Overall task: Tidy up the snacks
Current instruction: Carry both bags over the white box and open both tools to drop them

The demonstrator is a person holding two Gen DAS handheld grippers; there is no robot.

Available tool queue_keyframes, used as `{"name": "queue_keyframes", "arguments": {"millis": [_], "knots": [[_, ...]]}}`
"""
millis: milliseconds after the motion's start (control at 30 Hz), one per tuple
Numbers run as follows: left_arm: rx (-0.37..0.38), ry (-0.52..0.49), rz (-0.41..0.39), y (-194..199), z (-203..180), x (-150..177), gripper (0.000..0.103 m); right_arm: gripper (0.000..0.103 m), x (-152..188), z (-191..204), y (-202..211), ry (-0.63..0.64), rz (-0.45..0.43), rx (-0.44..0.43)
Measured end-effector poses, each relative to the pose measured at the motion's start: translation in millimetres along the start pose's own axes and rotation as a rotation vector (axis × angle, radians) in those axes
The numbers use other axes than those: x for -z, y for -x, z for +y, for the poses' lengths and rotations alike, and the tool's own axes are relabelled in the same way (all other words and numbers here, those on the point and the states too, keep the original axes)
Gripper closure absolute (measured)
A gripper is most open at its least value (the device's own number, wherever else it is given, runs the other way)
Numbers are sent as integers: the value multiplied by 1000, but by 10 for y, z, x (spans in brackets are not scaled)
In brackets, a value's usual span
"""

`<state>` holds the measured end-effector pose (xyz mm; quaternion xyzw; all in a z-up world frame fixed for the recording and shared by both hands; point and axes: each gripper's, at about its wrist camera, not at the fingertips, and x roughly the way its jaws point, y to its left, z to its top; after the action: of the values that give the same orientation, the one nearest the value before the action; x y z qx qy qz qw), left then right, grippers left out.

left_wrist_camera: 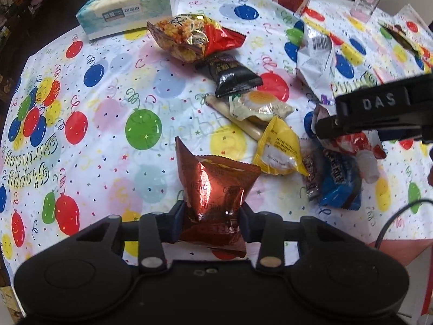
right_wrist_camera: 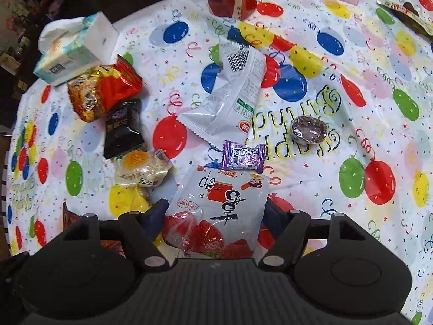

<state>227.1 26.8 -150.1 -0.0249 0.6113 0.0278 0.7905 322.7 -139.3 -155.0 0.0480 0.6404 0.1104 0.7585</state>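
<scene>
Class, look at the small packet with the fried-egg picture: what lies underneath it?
Under the fried-egg packet lies a pale stick-shaped snack, poking out both sides. Its middle is covered, and anything else beneath cannot be seen.

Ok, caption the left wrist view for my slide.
Left gripper pinching a shiny red snack packet above a balloon-print tablecloth strewn with snacks.
</scene>
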Motion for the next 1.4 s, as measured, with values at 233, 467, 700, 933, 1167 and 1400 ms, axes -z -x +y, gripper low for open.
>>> {"name": "queue_keyframes", "arguments": {"millis": [233, 467, 700, 933, 1167, 1400], "knots": [[24, 28, -51, 269, 58, 2, 67, 31, 114, 2, 363, 27, -42, -47], [51, 49, -105, 626, 111, 91, 67, 31, 333, 18, 817, 74, -90, -95], [100, 54, -135, 969, 117, 275, 67, 31, 657, 42, 1250, 127, -131, -137], [135, 30, -162, 1273, 54, 504, 67, 31, 1037, 43, 1562, 172, -160, -156], [166, -13, -155, 1440, -53, 756, 67, 31, 1392, 49, 1710, 211, -168, -154], [193, -52, -123, 1431, -159, 1016, 67, 31, 1761, 94, 1666, 257, -145, -144]]}}
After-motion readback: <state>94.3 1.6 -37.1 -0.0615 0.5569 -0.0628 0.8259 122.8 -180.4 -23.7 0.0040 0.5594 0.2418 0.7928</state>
